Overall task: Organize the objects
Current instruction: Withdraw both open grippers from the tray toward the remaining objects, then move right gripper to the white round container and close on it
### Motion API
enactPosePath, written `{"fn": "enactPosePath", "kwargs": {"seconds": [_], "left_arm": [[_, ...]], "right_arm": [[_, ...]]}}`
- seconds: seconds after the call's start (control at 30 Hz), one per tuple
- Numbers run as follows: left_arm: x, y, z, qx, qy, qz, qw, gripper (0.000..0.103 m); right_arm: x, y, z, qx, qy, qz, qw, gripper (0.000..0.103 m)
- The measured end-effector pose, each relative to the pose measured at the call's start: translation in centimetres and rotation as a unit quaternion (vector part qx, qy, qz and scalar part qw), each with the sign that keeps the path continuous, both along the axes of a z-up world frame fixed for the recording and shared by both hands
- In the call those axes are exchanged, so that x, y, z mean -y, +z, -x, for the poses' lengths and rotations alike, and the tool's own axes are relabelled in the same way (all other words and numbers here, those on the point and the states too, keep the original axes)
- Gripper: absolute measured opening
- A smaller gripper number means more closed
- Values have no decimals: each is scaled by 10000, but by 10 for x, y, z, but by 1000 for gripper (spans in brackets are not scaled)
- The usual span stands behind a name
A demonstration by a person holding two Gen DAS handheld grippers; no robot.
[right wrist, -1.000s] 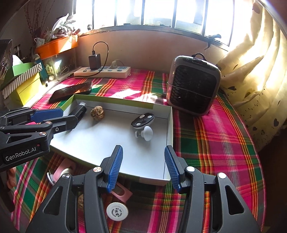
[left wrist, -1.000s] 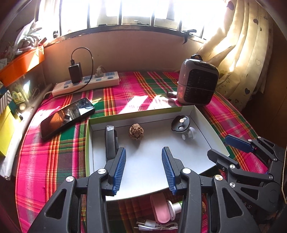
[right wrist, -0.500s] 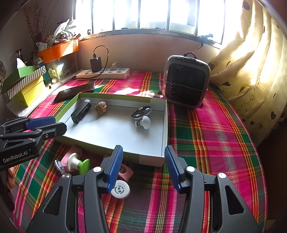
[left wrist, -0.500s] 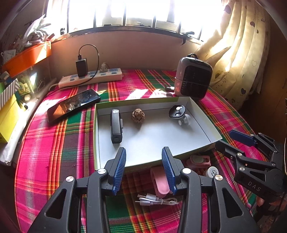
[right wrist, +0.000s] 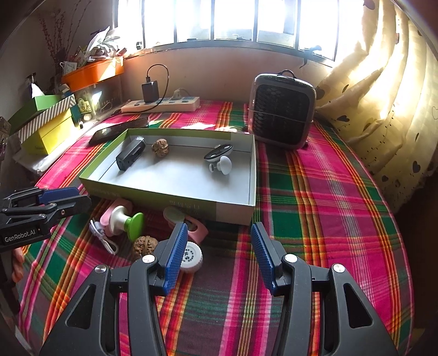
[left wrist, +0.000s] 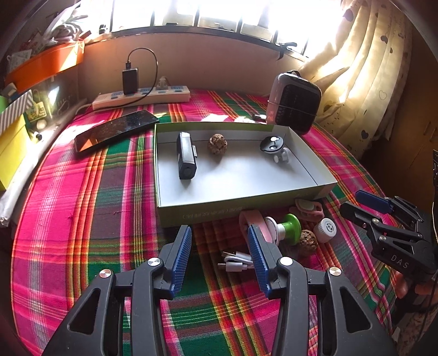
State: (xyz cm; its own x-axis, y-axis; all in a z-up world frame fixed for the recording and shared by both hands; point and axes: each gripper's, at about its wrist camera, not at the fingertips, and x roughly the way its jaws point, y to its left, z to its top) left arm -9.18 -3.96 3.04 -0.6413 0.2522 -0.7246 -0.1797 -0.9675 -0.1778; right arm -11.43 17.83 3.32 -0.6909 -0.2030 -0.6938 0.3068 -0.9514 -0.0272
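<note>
Both tongs, left tongs and right tongs, are backing away spread and empty from the box, exposing loose items at its near edge awaiting collection.

Harsh backlight from the window blows out, corners perhaps vignetted, edges fisheye-bent.

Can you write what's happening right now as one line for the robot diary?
left gripper: open, empty | right gripper: open, empty | box: black device, walnut inside | walnut on cloth, white cap outside
</note>
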Motion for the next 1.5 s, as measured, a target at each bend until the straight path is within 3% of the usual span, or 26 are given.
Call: {"fn": "enactPosePath", "kwargs": {"seconds": [0.3, 0.97, 1.27, 1.5], "left_arm": [[-7, -16, 4, 221, -310, -136, 9992, 42], [-20, -21, -10, 274, -824, -282, 9958, 42], [-33, -21, -26, 285, -1131, -56, 9932, 42], [-34, -13, -25, 7, -1238, 232, 9920, 42]], "right_arm": [[-10, -10, -8, 171, -124, 85, 9997, 50], [-10, -13, -9, 216, -144, 91, 9996, 50], [-10, -15, -10, 281, -132, 124, 9994, 50], [-5, -17, -11, 371, 39, 167, 9992, 50]]}}
